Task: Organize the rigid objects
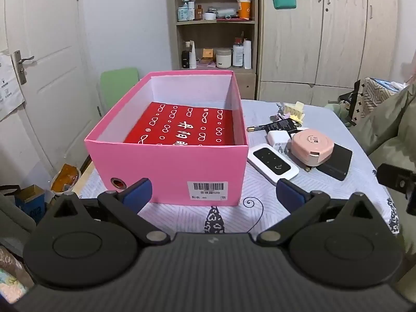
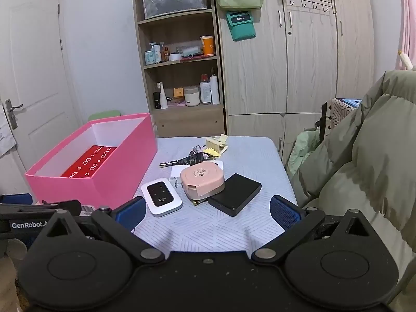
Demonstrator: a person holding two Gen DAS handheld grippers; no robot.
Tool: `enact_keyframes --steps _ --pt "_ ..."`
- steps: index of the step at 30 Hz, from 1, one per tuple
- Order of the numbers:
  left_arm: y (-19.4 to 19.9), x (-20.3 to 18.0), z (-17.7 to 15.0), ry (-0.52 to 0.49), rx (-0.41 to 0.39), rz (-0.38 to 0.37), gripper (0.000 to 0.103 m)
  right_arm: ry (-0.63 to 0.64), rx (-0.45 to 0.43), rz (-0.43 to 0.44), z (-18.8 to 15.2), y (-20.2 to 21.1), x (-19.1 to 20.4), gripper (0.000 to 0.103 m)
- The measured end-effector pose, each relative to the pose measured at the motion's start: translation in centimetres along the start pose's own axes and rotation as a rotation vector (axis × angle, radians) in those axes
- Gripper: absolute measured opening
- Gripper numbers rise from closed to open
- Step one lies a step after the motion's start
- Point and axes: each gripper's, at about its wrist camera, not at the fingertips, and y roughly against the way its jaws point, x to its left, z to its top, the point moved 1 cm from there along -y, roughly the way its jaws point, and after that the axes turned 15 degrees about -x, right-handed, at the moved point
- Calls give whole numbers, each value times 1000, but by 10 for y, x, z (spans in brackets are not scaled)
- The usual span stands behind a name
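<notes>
Nothing is picked up yet: this looks like the start. Left gripper (image 1: 212, 191) and right gripper (image 2: 206, 212) both hover with jaws released, empty. The pink box (image 1: 166, 166) sits on the tabletop (image 2: 247, 150); the white-and-black device (image 2: 161, 197), glossy and flat, lies at its 3 o'clock, likely first to grasp.

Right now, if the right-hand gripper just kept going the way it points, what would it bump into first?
Probably the pile of gadgets: the right gripper, jaws open and empty, aims down at the tablecloth near the white pocket router and black hard drive. Depth is hard to judge.
</notes>
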Motion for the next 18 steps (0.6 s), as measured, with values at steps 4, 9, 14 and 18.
enact_keyframes --steps 4,9,14,18 --pt "-2 -1 -2 6 6 7 103 1 3 -7 0 0 -1 102" --pt "-5 -2 -3 12 12 10 103 -4 9 -11 -1 -2 -6 103" --pt "-5 -6 -3 11 -10 35 103 -1 10 -28 -3 -2 -10 103" --pt "-5 -7 -3 8 2 29 103 -8 16 -36 -5 -5 -14 103"
